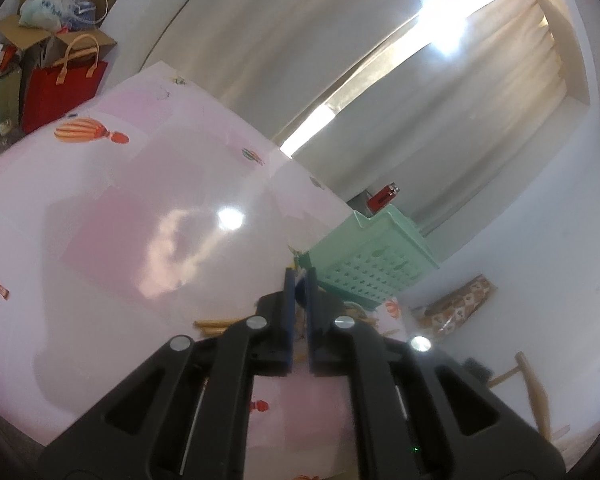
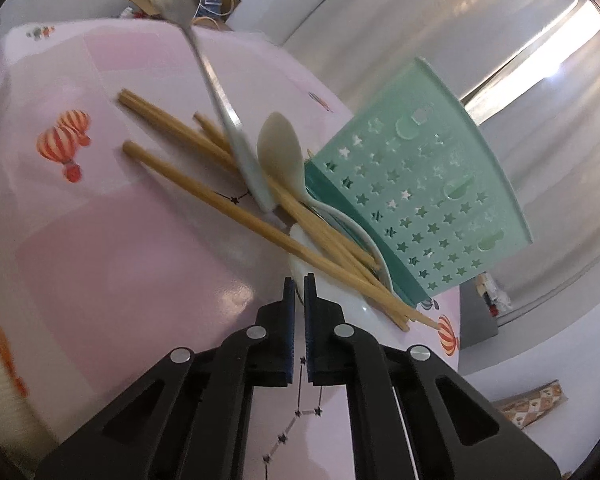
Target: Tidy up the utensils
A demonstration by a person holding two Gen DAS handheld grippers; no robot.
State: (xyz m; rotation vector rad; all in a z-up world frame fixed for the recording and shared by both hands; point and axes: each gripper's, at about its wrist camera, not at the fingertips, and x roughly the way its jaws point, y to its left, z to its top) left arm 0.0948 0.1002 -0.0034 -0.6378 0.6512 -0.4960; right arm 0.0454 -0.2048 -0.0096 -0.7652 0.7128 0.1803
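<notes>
In the right wrist view a metal spoon with a pale handle [image 2: 216, 92] hangs tilted above the pile, its bowl held at the top edge by the left gripper, mostly out of frame. Several wooden chopsticks [image 2: 228, 204] and a cream spoon [image 2: 284, 156] lie across a white dish [image 2: 348, 304] beside a green star-holed basket [image 2: 428, 200]. My right gripper [image 2: 299, 284] is shut on the dish's near rim. In the left wrist view my left gripper [image 1: 299, 280] is shut on the spoon; the basket [image 1: 372, 264] and chopsticks [image 1: 216, 325] lie just beyond.
The pink table cover with balloon prints [image 1: 140, 220] stretches left of the left gripper. Bags and cardboard boxes [image 1: 56, 60] stand past the table's far edge. Grey curtains [image 1: 440, 120] hang behind. A wooden chair [image 1: 532, 392] is at lower right.
</notes>
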